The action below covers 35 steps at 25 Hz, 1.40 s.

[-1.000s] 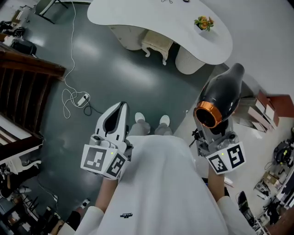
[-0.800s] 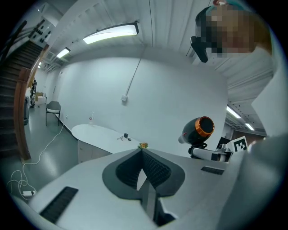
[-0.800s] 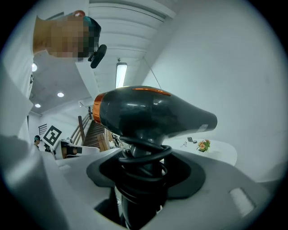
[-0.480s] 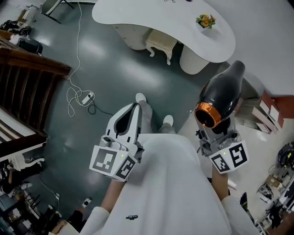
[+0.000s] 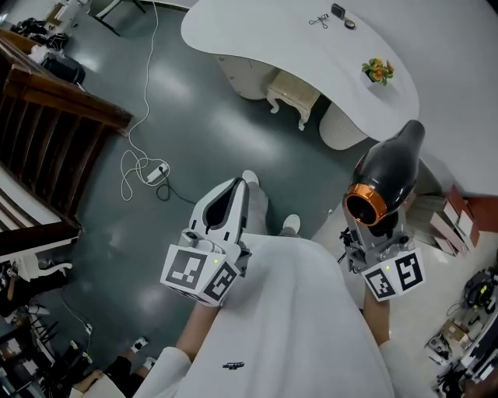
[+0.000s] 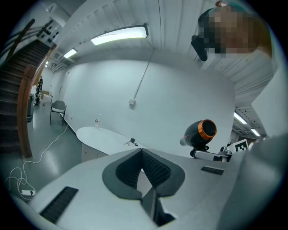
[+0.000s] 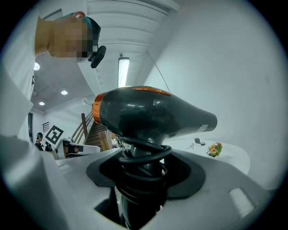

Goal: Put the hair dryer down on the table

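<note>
A dark grey floor [image 5: 194,116] fills most of the head view. A wooden staircase [image 5: 54,101] stands at the left, and a white cable runs to a power strip [image 5: 156,170] on the floor. At the far side stands a curved white table [image 5: 288,47]. It carries a small flower pot [image 5: 377,71] near its right end and scissors [image 5: 319,20] beside a small dark object further back.

The hair dryer [image 5: 387,180] is not on the table. It is held up at the right, well apart from the tabletop. The right gripper [image 5: 373,233] is clamped on its handle, which has the black cord coiled around it. The orange-ringed rear end faces the person and the nozzle points away to the far right. The left gripper [image 5: 237,193] hangs at the left, its tongs pressed together on nothing.

The step in hand looks like carrying the dryer to the table, so the task is at an early stage. To do it well, the right clamp should stay firm on the handle, since the cord coils could let it slip. A bare stretch of tabletop on the near side of the flower pot and scissors suits best. The dryer should go down on its side until both barrel and handle rest on the surface. The tongs should part only after that. The round barrel may roll, so a gentle release would help.
</note>
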Each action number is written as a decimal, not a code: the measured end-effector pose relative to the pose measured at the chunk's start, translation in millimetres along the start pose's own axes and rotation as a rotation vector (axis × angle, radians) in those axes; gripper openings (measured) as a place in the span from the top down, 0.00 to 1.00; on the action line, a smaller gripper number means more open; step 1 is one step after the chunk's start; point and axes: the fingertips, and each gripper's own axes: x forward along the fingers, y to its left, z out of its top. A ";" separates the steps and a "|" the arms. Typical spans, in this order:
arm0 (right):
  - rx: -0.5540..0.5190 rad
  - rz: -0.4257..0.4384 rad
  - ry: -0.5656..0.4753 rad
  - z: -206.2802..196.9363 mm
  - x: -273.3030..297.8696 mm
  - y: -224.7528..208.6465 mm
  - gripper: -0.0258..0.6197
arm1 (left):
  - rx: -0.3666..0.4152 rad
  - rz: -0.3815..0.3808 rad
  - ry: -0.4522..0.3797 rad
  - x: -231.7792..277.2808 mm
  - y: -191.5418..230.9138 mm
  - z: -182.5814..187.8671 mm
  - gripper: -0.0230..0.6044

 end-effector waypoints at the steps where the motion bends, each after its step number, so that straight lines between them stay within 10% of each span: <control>1: -0.001 0.000 0.001 1.3 10.3 -0.1 0.52 | -0.001 0.002 -0.001 4.4 8.0 5.0 0.95; 35: -0.032 -0.087 0.025 35.5 283.7 65.0 0.52 | -0.110 -0.076 -0.065 74.1 252.4 109.6 0.95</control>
